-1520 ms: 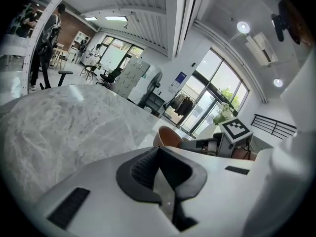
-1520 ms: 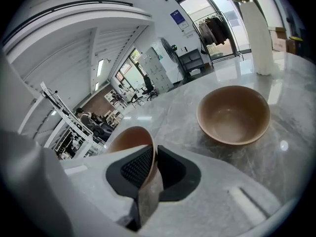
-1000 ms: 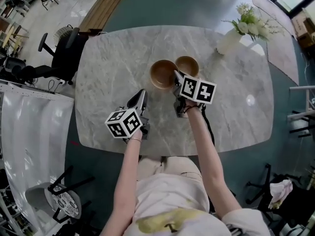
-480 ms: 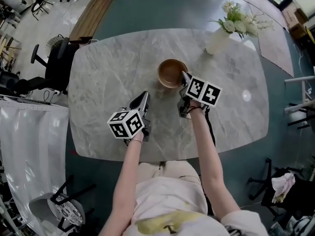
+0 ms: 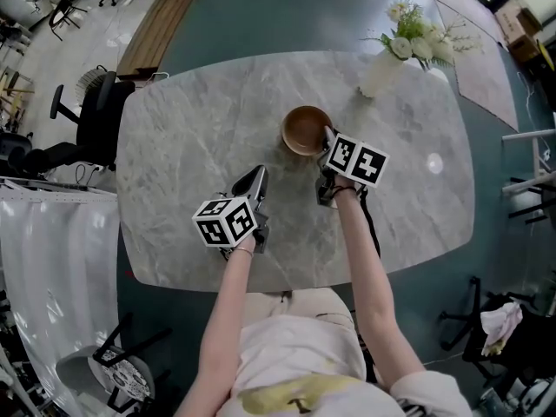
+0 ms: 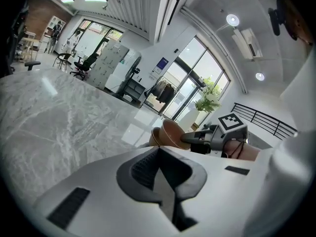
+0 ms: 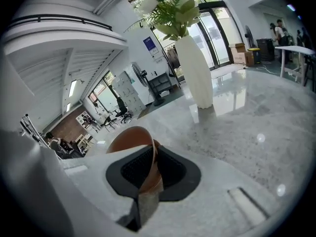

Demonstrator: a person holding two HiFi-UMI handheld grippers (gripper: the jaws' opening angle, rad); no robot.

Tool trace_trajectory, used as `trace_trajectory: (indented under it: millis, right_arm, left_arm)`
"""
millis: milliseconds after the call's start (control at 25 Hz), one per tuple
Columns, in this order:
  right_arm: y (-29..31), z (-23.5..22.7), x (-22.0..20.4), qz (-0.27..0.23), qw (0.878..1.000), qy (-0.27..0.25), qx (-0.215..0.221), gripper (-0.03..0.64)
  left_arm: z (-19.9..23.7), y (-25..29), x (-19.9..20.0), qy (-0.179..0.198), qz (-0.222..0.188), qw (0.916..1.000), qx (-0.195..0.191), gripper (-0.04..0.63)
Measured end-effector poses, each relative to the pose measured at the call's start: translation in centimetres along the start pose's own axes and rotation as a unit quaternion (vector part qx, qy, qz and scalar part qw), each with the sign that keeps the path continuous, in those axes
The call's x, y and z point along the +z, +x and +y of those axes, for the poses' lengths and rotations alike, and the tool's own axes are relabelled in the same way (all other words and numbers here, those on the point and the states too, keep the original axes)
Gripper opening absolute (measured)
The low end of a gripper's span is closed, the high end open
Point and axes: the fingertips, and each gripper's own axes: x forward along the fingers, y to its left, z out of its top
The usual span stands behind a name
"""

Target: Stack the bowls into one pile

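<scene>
Marble table (image 5: 191, 146) bears the pile, and we judge the tilted upper bowl (image 5: 306, 130) could slip off the lower bowl (image 6: 154, 136) if released before it seats level. Our right gripper (image 5: 328, 134) is clamped on its near rim. The left gripper (image 5: 254, 179) sits nearer us, jaws together and empty.

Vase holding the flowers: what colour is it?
The vase is white, clearest in the right gripper view.

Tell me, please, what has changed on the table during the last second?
The right claw carried the bowl, gripped by its rim, rightwards over the second bowl; before, the two stood side by side. The grip is unchanged, the left claw remains empty, and the vase has not moved.
</scene>
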Motion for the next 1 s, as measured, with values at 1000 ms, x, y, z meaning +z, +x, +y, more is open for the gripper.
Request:
trace_trajectory:
  millis: [1000]
  right_arm:
    - [1.9,1.5,-0.4,0.025,0.990,-0.141,-0.001,0.071]
  left_arm:
    - [1.1,0.5,-0.5,-0.012,0.008,0.9997,0.017,0.000]
